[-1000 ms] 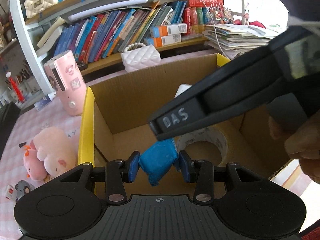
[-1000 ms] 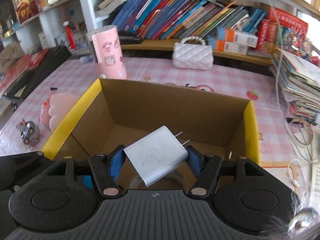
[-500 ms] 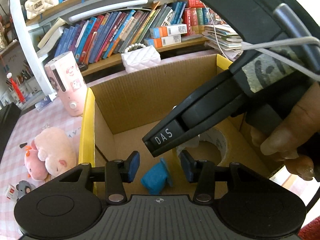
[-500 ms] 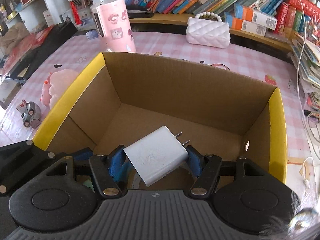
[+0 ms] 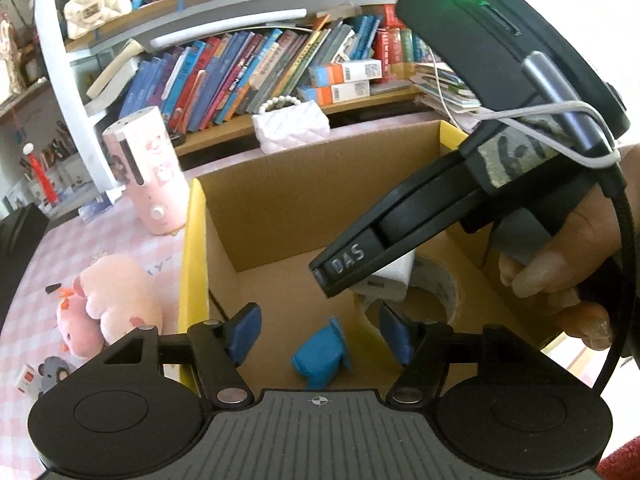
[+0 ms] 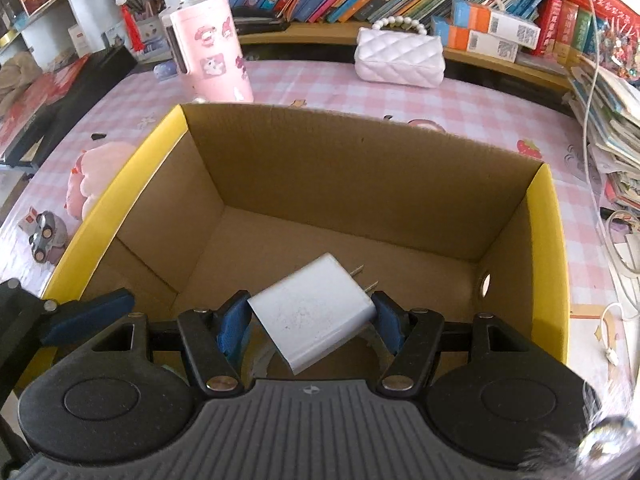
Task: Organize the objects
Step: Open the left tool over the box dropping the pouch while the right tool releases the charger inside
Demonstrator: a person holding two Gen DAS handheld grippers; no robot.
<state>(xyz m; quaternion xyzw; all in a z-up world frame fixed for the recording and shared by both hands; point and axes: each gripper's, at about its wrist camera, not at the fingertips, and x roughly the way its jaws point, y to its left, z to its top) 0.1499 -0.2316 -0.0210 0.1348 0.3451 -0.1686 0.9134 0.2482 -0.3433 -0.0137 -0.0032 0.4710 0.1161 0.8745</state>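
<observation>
An open cardboard box (image 6: 360, 172) with yellow flap edges stands on the pink checked table; it also shows in the left wrist view (image 5: 280, 208). My left gripper (image 5: 320, 334) is open above the box, and a blue soft object (image 5: 320, 354) lies on the box floor below it. A roll of tape (image 5: 432, 292) lies beside it in the box. My right gripper (image 6: 310, 320) is shut on a white plug charger (image 6: 316, 310), held over the box interior; its body (image 5: 400, 248) crosses the left wrist view.
A pink plush toy (image 5: 108, 304) and a small toy car (image 6: 42, 236) lie left of the box. A pink cylinder (image 6: 212, 48) and a white quilted purse (image 6: 400, 58) stand behind it. Bookshelves line the back; a paper stack (image 6: 612, 120) is at the right.
My left gripper opened and let go of the blue object, which dropped to the box floor. My right gripper moved forward and lower over the box with the charger.
</observation>
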